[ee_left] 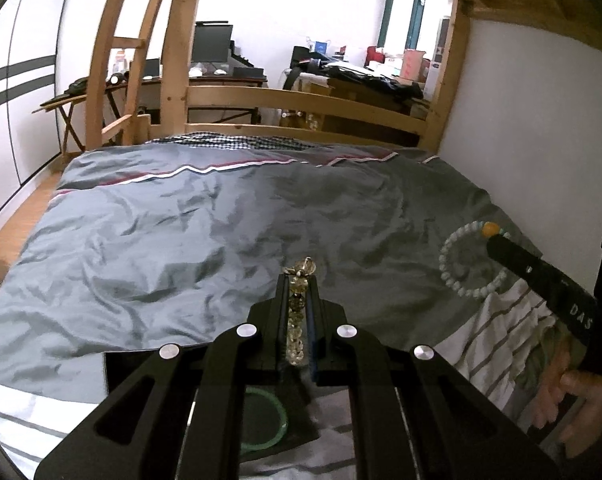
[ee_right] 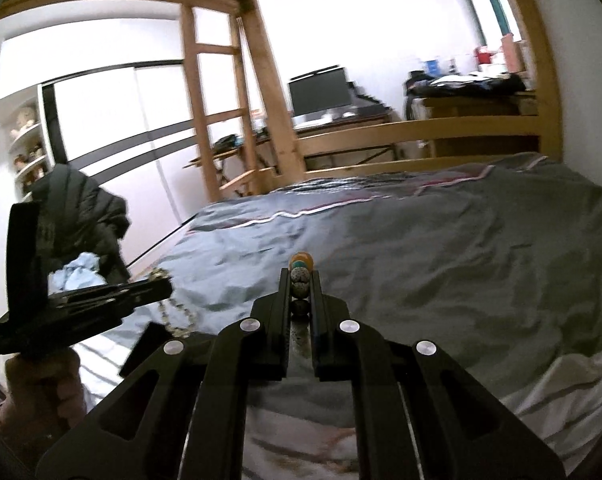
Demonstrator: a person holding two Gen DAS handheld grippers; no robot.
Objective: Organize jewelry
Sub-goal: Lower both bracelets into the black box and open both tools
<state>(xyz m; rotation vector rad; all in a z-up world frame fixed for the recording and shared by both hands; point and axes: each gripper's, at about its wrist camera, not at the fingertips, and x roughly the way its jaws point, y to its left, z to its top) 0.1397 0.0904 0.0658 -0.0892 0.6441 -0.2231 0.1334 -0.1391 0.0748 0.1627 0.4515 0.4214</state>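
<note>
My left gripper (ee_left: 297, 280) is shut on a yellowish clear-bead bracelet (ee_left: 295, 320), which runs between its fingers above the grey bed cover. The same bracelet (ee_right: 177, 316) hangs from that gripper (ee_right: 157, 288) at the left of the right wrist view. My right gripper (ee_right: 301, 280) is shut on a pale-bead bracelet with an orange bead (ee_right: 301, 262). In the left wrist view that bracelet (ee_left: 467, 258) hangs as a loop from the right gripper (ee_left: 497, 246) over the bed. A green ring-shaped bangle (ee_left: 267, 420) lies on a black tray (ee_left: 117, 364) under my left gripper.
The grey bed cover (ee_left: 221, 248) spreads ahead, with a wooden bed rail (ee_left: 301, 100) at its far end and a white wall (ee_left: 521, 100) to the right. A striped white cloth (ee_left: 497, 340) lies at the near right. A dark jacket (ee_right: 81, 208) hangs left of the bed.
</note>
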